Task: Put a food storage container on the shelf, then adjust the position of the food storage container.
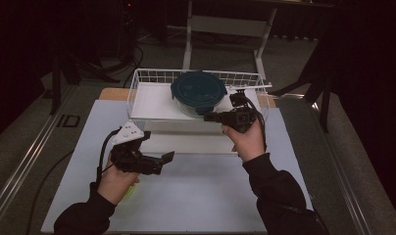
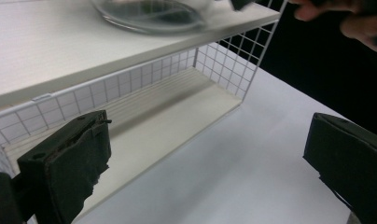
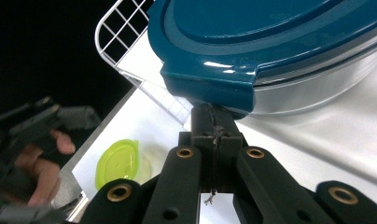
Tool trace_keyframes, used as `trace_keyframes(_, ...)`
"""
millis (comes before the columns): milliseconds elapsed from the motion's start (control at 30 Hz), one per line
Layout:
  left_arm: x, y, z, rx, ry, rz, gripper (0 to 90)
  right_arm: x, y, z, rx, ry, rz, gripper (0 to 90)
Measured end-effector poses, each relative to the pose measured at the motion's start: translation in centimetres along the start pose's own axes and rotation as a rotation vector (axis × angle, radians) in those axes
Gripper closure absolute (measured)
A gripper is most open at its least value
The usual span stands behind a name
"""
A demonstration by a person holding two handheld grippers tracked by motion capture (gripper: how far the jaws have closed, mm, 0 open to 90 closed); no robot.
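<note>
"ID" in pale letters on the dark floor strip [image 1: 68, 121] left of the table [image 1: 186, 196] (upside-down or sideways, hard to tell), no other readable text, labels, numbers

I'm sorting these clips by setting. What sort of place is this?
Probably a lab or studio set up for recording: a white table in a dark room, a wire shelf, and metal stands behind.

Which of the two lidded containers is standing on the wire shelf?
The glass container with the dark teal lid stands on the wire shelf; the small container with the green lid sits on the table.
</note>
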State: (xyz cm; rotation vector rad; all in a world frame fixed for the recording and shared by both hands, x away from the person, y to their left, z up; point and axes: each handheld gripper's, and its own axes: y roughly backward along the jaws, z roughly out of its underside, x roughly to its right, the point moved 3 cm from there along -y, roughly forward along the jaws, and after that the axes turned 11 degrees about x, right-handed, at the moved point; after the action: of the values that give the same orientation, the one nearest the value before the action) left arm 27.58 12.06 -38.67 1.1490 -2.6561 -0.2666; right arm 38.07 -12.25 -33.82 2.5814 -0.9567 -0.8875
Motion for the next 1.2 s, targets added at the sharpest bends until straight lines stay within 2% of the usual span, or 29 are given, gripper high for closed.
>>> trace_keyframes(67, 0.0, 0.0, 0.0, 0.0, 0.0, 0.0, 0.3, 0.0, -0.1, -0.1, 0.002, -0.004, -0.001, 89.6)
trace_keyframes(100, 0.5, 0.2, 0.3, 0.002, -0.016, 0.015, 0.3, 0.2, -0.5, -0.4, 0.006, -0.014, 0.003, 89.5)
trace_keyframes(233, 0.7, 0.3, 0.6, -0.002, -0.012, 0.031, 0.4, 0.3, -0.8, -0.6, 0.007, -0.02, 0.009, 89.4)
trace_keyframes(333, 0.8, 0.3, 1.0, -0.002, -0.008, 0.041, 0.3, 0.2, -0.9, -0.6, 0.004, -0.014, -0.001, 85.4)
trace_keyframes(433, 0.7, 0.5, 1.4, -0.005, 0.002, 0.055, 0.4, -0.1, -0.6, -0.1, 0.0, -0.006, -0.032, 77.6)
trace_keyframes(533, 0.5, 0.8, 1.8, -0.013, 0.005, 0.069, 0.3, -0.5, 0.0, 0.7, 0.009, 0.032, -0.053, 67.2)
trace_keyframes(633, 0.3, 1.5, 2.0, 0.009, 0.019, 0.104, 0.4, -0.8, 0.9, 1.7, 0.038, 0.056, -0.077, 51.7)
trace_keyframes(700, 0.1, 2.1, 2.2, 0.026, 0.028, 0.125, 0.4, -0.9, 1.5, 2.4, 0.058, 0.066, -0.091, 45.3)
trace_keyframes(800, 0.0, 2.9, 2.7, 0.016, 0.011, 0.12, 0.4, -0.9, 2.5, 3.5, 0.109, 0.069, -0.122, 28.0)
trace_keyframes(867, -0.1, 3.4, 3.1, 0.003, -0.012, 0.104, 0.4, -0.9, 3.2, 4.4, 0.115, 0.101, -0.171, 19.7)
trace_keyframes(1000, -0.6, 4.3, 3.5, -0.006, -0.012, 0.107, 0.5, -0.8, 4.3, 5.7, 0.127, 0.125, -0.175, 18.9)
trace_keyframes(1033, -0.9, 5.0, 3.7, -0.012, -0.014, 0.1, 0.7, -0.6, 5.1, 6.5, 0.148, 0.151, -0.17, 18.2)
trace_keyframes(1200, -2.3, 6.7, 4.3, -0.007, -0.013, 0.05, 1.8, -0.1, 6.7, 8.4, 0.183, 0.206, -0.146, 18.3)
